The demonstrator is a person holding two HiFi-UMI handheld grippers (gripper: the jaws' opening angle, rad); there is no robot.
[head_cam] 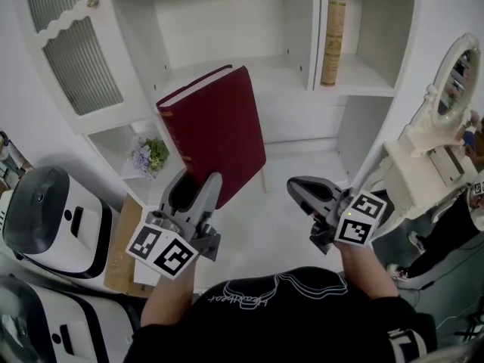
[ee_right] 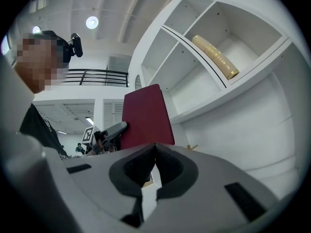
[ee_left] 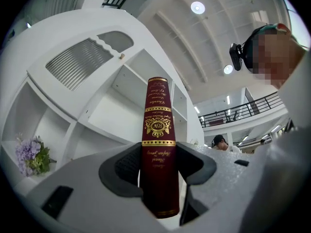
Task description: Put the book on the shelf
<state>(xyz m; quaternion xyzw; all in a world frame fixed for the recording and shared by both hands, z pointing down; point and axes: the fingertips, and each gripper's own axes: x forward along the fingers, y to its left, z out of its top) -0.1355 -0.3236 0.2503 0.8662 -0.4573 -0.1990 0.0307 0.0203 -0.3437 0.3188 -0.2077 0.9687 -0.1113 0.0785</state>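
A dark red hardback book [head_cam: 219, 134] with gold print on its spine [ee_left: 158, 130] is held up in front of the white shelf unit [head_cam: 227, 66]. My left gripper [head_cam: 198, 191] is shut on the book's lower edge, and its pads press on both covers. The book stands upright between the jaws in the left gripper view, tilted slightly in the head view. My right gripper [head_cam: 302, 191] hangs to the right of the book, apart from it, with its jaws closed together and nothing in them. The red cover [ee_right: 146, 115] shows beyond the right gripper [ee_right: 154, 152].
A tan book [head_cam: 332, 40] stands in the upper right compartment. A small bunch of purple flowers [head_cam: 149, 156] sits in a low left compartment. A louvred cabinet door [head_cam: 72, 44] hangs open at upper left. White machines [head_cam: 53, 218] stand at left, an ornate mirror [head_cam: 454, 82] at right.
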